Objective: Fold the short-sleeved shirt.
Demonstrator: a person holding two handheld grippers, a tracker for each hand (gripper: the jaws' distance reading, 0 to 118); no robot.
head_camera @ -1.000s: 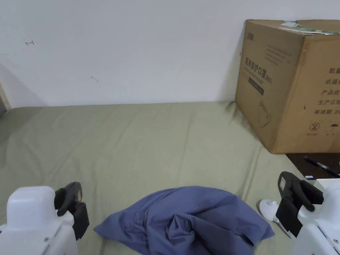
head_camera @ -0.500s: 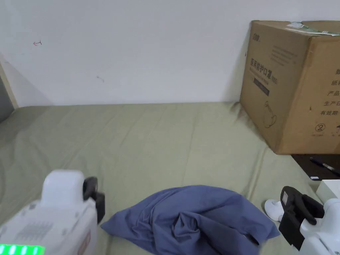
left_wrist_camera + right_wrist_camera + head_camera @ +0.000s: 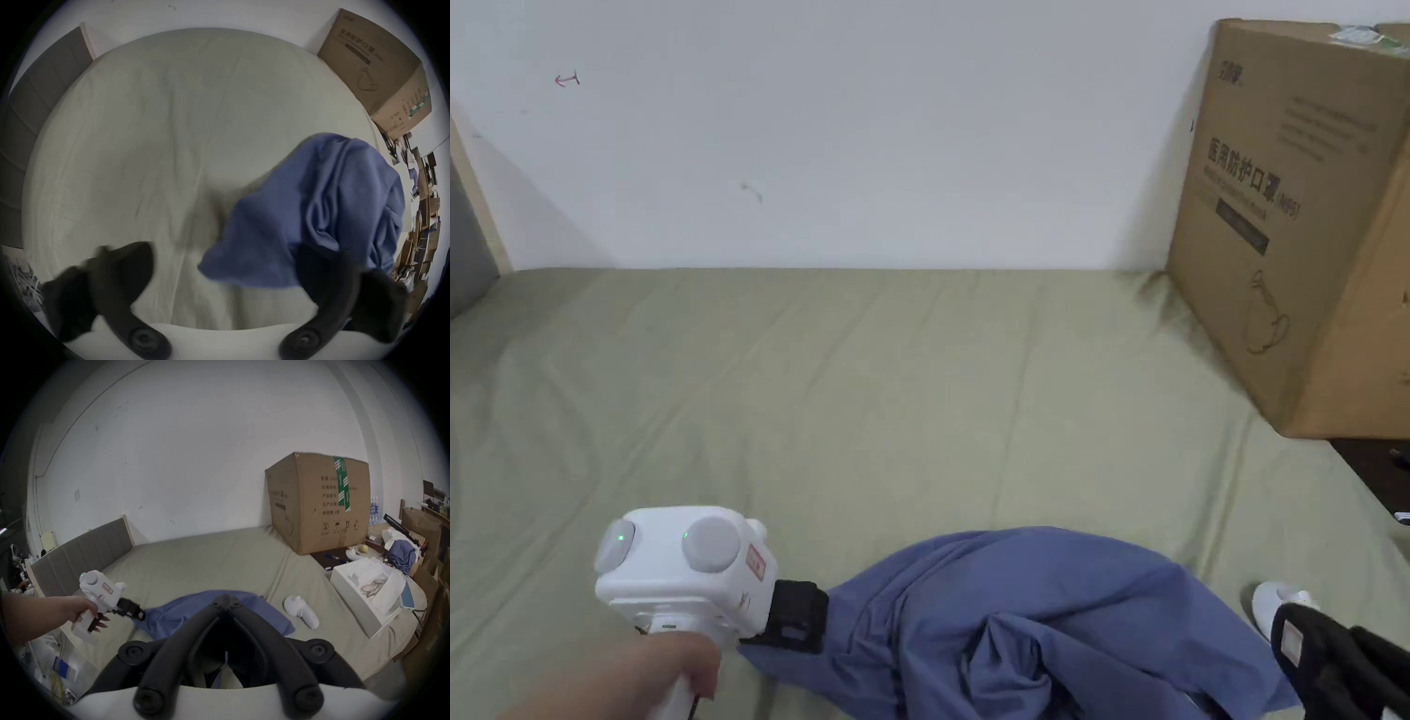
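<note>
The blue short-sleeved shirt (image 3: 1050, 637) lies crumpled on the green sheet (image 3: 900, 394) near the bed's front edge. My left gripper (image 3: 799, 615) sits at the shirt's left edge, held by a hand. In the left gripper view its jaws stand wide apart (image 3: 224, 258), a corner of the shirt (image 3: 304, 219) reaches between them, and the right-hand jaw overlaps the cloth. My right gripper (image 3: 227, 597) hovers over the near right side of the shirt (image 3: 207, 613), jaws pressed together with nothing seen between the tips. In the head view it shows at the bottom right (image 3: 1298, 647).
A large cardboard box (image 3: 1303, 225) stands at the back right against the white wall. A white handheld device (image 3: 302, 611) lies just right of the shirt, and an open white box (image 3: 365, 591) beyond it. A grey headboard (image 3: 80, 562) borders the bed's left.
My left gripper has swung right and forward, from beside the shirt to its left edge. The right gripper has dropped lower in the head view, and the head camera has shifted.
</note>
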